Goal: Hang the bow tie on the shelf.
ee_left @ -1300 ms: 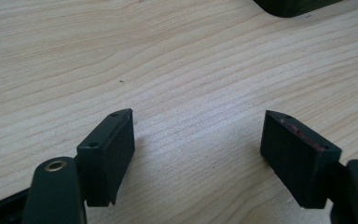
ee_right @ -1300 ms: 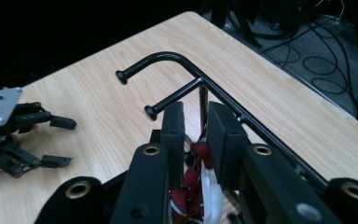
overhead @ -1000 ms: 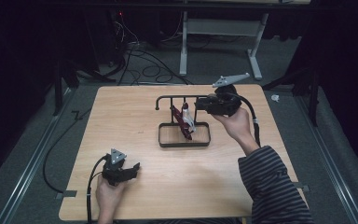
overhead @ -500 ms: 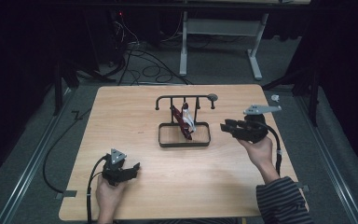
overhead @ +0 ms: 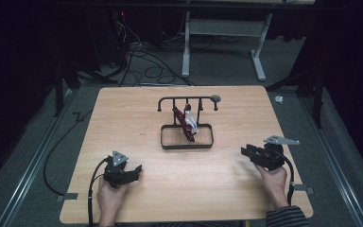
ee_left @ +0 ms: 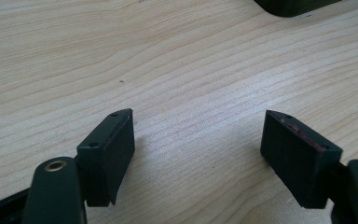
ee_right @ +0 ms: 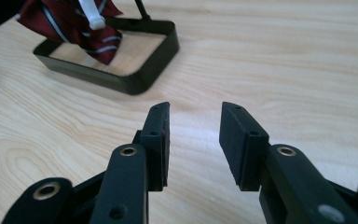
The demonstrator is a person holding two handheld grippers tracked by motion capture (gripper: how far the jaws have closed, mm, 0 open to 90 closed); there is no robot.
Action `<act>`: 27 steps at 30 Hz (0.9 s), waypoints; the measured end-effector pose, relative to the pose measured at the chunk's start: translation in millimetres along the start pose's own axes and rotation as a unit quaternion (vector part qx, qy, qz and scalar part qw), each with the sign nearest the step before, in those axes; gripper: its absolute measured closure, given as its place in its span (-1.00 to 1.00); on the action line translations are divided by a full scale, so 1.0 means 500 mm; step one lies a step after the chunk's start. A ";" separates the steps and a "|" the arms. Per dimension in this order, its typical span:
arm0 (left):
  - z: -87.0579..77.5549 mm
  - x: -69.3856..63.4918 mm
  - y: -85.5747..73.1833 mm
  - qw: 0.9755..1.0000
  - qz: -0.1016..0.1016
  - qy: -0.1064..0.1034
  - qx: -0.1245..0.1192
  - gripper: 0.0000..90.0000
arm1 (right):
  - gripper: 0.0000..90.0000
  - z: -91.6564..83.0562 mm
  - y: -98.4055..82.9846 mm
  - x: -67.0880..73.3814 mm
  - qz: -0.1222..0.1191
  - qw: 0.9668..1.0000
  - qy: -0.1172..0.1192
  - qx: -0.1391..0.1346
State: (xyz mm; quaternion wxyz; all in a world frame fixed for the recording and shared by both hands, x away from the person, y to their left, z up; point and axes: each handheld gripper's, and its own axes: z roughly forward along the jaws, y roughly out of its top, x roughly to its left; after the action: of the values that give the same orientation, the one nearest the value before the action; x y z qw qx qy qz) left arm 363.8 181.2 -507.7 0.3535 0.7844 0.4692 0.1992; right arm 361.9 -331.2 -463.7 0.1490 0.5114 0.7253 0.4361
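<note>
High view: wooden table [overhead: 123, 118] fills mid-frame, grain running across. At its centre stands a black metal rack [overhead: 186, 137] — rectangular base frame, uprights, a crossbar ending in a round knob. A dark red striped tie [overhead: 183, 124] with white stripes hangs from the bar into the base, a white clip on it. No readable writing or labels anywhere. Right gripper [overhead: 251, 152] sits at lower right, jaws apart and just been opening, nothing between them. Left gripper [overhead: 133, 171] at lower left — jaws wide apart over bare wood.
</note>
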 end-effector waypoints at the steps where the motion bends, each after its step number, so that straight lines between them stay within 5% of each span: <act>1: 0.000 0.000 0.000 1.000 0.000 -0.001 0.000 -0.41 | 0.44 0.000 -0.006 -0.002 -0.001 1.000 -0.005 0.001; 22: 0.000 0.000 0.000 1.000 0.000 -0.001 0.000 -0.41 | 0.19 0.033 -0.061 0.002 -0.046 0.995 -0.081 0.038; 27: 0.000 0.000 0.000 1.000 0.000 0.000 0.000 -0.41 | 0.07 0.043 -0.069 0.014 -0.081 0.990 -0.099 0.054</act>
State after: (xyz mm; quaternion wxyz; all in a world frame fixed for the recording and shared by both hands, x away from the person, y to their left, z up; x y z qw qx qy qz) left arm 363.7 181.2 -507.8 0.3536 0.7843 0.4692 0.1991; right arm 351.8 -318.0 -501.4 0.2272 0.4990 0.7683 0.3303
